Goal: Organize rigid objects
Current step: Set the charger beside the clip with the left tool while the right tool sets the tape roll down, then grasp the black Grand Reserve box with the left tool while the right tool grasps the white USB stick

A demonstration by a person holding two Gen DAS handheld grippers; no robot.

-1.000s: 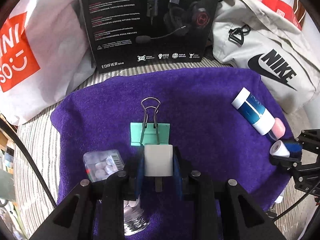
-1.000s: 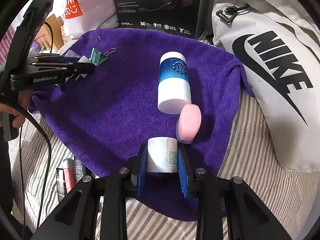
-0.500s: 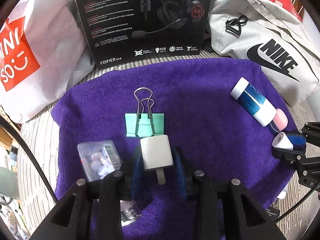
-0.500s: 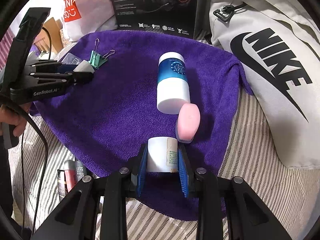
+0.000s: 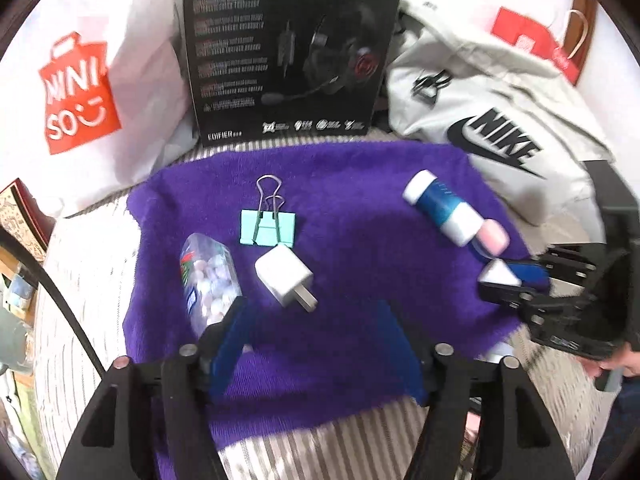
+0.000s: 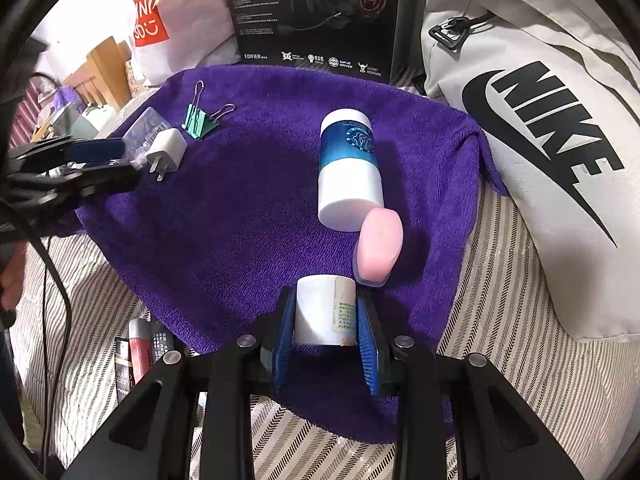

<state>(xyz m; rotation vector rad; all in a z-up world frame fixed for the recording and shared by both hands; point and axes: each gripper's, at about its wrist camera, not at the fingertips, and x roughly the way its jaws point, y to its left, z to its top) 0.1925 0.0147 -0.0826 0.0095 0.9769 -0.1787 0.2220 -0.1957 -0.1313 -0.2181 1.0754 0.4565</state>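
A white plug adapter [image 5: 285, 276] lies free on the purple towel [image 5: 360, 208], just below a mint binder clip [image 5: 267, 227] and beside a clear pill bottle [image 5: 208, 284]. My left gripper [image 5: 316, 320] stands open behind the adapter with nothing between its fingers. The right gripper [image 6: 325, 320] is shut on a small white bottle [image 6: 325, 309] over the towel's near edge [image 6: 224, 240]. A blue-and-white bottle [image 6: 349, 172] and a pink case [image 6: 378, 246] lie just ahead of it. The adapter [image 6: 167, 151] and clip [image 6: 199, 119] also show in the right wrist view.
A black headset box [image 5: 288, 48], a white shopping bag [image 5: 80, 92] and a grey sports bag [image 6: 532, 128] ring the towel's far and right sides. Small packets [image 6: 138, 354] lie on the striped bedding [image 6: 500, 320] at the left front. A hand [image 6: 10, 276] holds the left gripper.
My left gripper opened, let the plug adapter go onto the towel and drew back. The adapter now lies tilted beside the pill bottle. The right gripper kept hold of the white bottle.
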